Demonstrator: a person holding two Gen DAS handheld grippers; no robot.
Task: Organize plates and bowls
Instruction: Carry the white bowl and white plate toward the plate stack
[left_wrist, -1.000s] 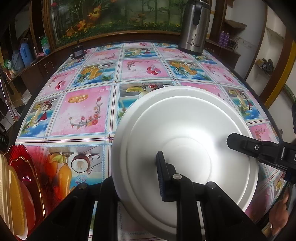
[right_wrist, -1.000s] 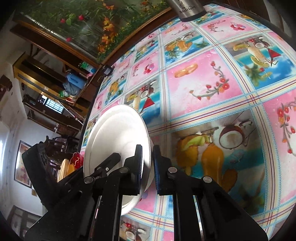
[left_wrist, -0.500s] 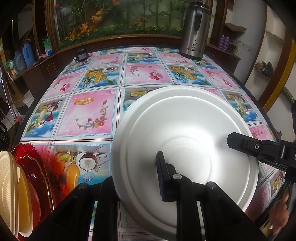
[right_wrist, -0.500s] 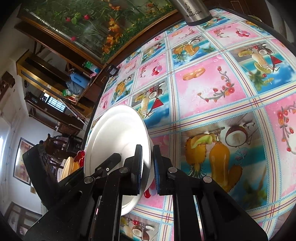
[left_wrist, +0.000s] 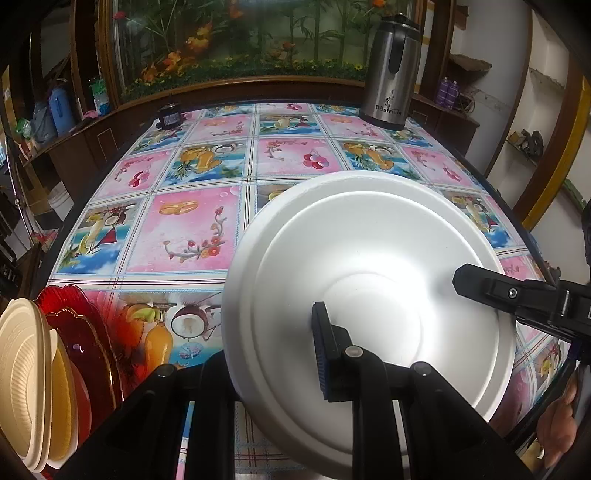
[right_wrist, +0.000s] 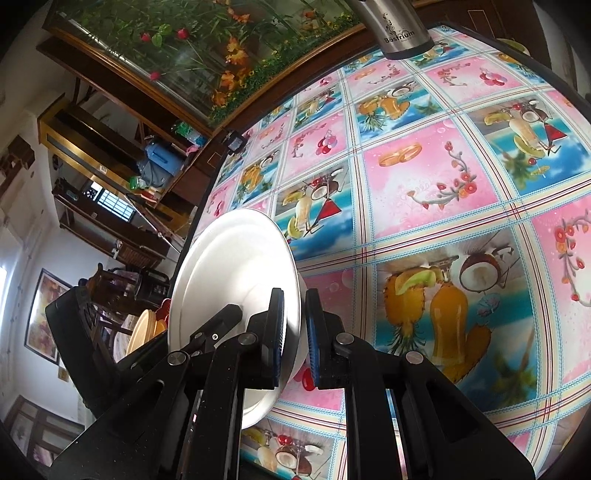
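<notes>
both grippers pinch one white bowl at once, holding it tilted on edge above the near part of the worktop, which is covered in a pink and blue fruit-print cloth. the left gripper clamps the bowl's near rim, one pad lying on the inner face while the other finger is hidden behind the bowl. the right gripper is pressed onto the rim from the other side, its blue pads on either face of the thin wall; in the left wrist view its finger reaches in over the bowl's right edge. at the near left corner of the worktop, cream plates and red plates stand upright in a row, well apart from the bowl. a steel kettle stands at the far right corner, and a small dark object sits at the far left edge.
</notes>
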